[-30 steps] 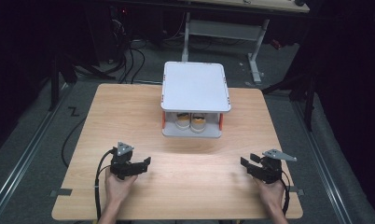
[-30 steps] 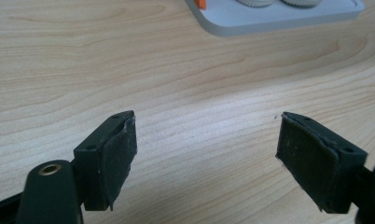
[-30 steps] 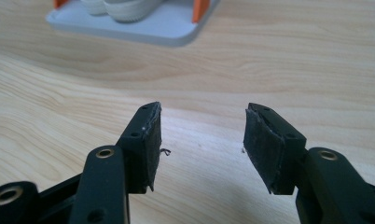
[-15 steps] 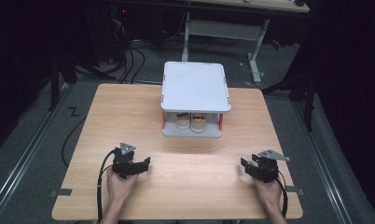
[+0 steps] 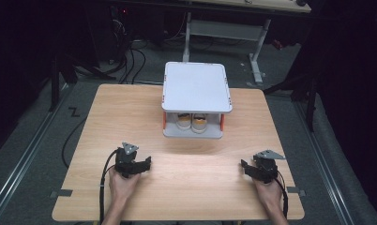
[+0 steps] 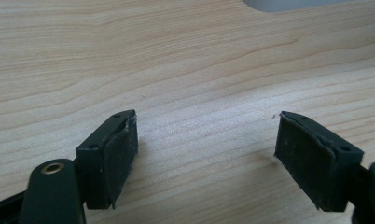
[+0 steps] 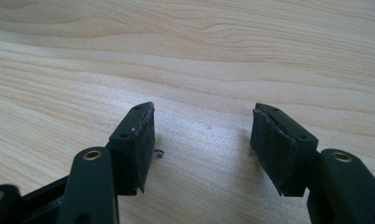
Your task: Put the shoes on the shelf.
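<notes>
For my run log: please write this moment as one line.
left gripper: open, empty | right gripper: jaws just opening, empty | white two-level plastic shelf: untouched, beyond both

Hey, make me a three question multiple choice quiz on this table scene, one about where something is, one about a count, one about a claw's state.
1. Where are the shoes?
A. on the rack's top shelf
B. on the rack's lower shelf, under the top
C. on the floor

2. How many shoes sit in the rack?
A. one
B. two
C. four

3. What is the left claw doing?
A. open over bare table
B. shut on a shoe
C. shut on a cable

Answers: 1 B, they sit under the white top. 2 B, a pair, side by side. 3 A, only the wooden table shows between its jaws.
</notes>
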